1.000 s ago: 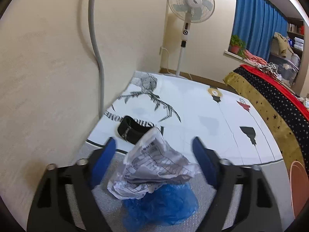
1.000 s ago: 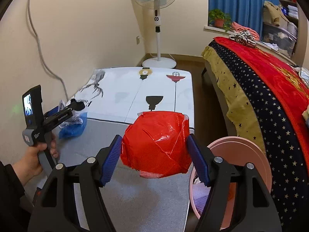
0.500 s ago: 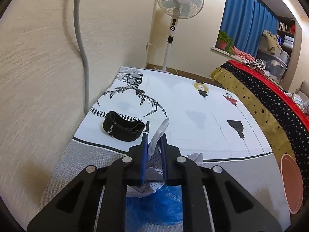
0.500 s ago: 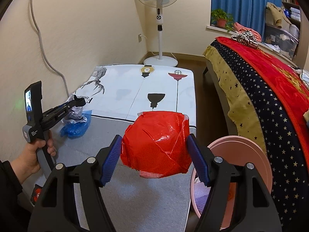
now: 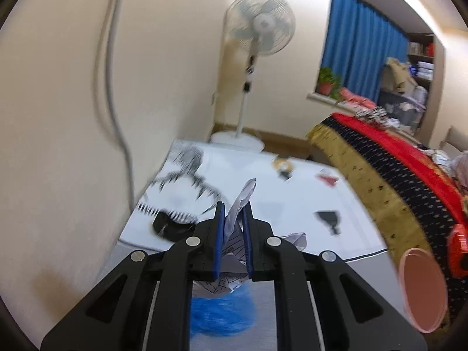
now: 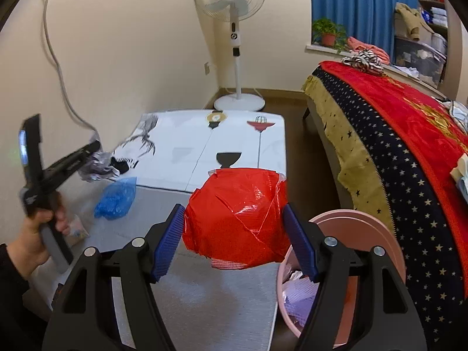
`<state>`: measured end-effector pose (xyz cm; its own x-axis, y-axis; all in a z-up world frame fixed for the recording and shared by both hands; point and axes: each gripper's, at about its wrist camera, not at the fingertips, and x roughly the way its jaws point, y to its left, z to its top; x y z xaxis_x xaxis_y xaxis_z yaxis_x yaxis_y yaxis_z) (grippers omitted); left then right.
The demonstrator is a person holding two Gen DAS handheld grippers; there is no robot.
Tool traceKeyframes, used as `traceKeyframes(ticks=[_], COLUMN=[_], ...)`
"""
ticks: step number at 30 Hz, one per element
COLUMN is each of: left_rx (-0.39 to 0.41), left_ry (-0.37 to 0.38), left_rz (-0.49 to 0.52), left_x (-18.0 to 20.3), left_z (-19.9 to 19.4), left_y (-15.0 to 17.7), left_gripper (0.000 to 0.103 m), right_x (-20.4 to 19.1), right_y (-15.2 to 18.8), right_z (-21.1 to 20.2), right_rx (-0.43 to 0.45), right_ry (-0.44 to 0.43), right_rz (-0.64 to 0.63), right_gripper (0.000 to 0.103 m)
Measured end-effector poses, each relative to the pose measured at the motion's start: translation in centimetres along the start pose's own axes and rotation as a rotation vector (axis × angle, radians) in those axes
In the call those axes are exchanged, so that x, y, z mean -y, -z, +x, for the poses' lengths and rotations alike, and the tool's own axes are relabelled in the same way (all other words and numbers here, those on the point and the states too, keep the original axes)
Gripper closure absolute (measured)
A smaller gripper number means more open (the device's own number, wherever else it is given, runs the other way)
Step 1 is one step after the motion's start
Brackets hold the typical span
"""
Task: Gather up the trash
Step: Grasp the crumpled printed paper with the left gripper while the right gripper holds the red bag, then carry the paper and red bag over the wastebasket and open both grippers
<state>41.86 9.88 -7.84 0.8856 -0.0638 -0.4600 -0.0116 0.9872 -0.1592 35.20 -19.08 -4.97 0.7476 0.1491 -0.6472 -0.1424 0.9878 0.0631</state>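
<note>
My left gripper (image 5: 233, 209) is shut on a crumpled white paper with black print (image 5: 248, 190), lifted clear of the floor. Seen from the right wrist, a hand holds this left gripper (image 6: 94, 148) at the far left, with the paper (image 6: 98, 171) dangling from it. Under it, a crumpled blue plastic bag (image 5: 219, 313) (image 6: 117, 197) lies on the grey mat. My right gripper (image 6: 234, 209) is shut on a red plastic bundle (image 6: 237, 219), held above the mat just left of a pink bin (image 6: 351, 225). That bin (image 5: 421, 286) has some trash inside.
A black band (image 5: 172, 225) lies on the white printed mat (image 6: 234, 134) near the wall. A small packet (image 6: 76, 229) lies by the hand. A standing fan (image 6: 234, 0) is at the far end. A bed with a red starred blanket (image 6: 395, 146) runs along the right.
The left gripper shut on the printed paper and rose, lifting it off the blue bag. The right gripper stayed where it was with the red bundle.
</note>
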Motion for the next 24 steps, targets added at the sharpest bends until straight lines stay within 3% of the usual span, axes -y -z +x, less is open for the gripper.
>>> traceKeyframes(ticks=[5,10,16,24], left_rx=[0.037,0.013,-0.052,-0.128], left_ry=[0.124,0.245,0.359,0.431], left_rz=[0.053,0.091,0.152,0.210], left_x=[5.5,12.2,19.8,25.7], left_z=[-4.2,-5.6,-4.9,-3.2], left_y=[-2.1,-2.4,0.0,3.7], left_gripper=[0.091,0.091,0.091,0.091], right_x=[2.0,5.2,9.7,15.3], right_y=[-0.4,-0.5,0.6,2.6], right_z=[-1.6,-3.4,-4.6,-4.3], right_rx=[0.031,0.064,0.060,-0.002], right_ry=[0.011,0.048,0.108,0.165], right_rz=[0.033,0.073,0.102,0.154], right_gripper=[0.035,0.035,0.035,0.033])
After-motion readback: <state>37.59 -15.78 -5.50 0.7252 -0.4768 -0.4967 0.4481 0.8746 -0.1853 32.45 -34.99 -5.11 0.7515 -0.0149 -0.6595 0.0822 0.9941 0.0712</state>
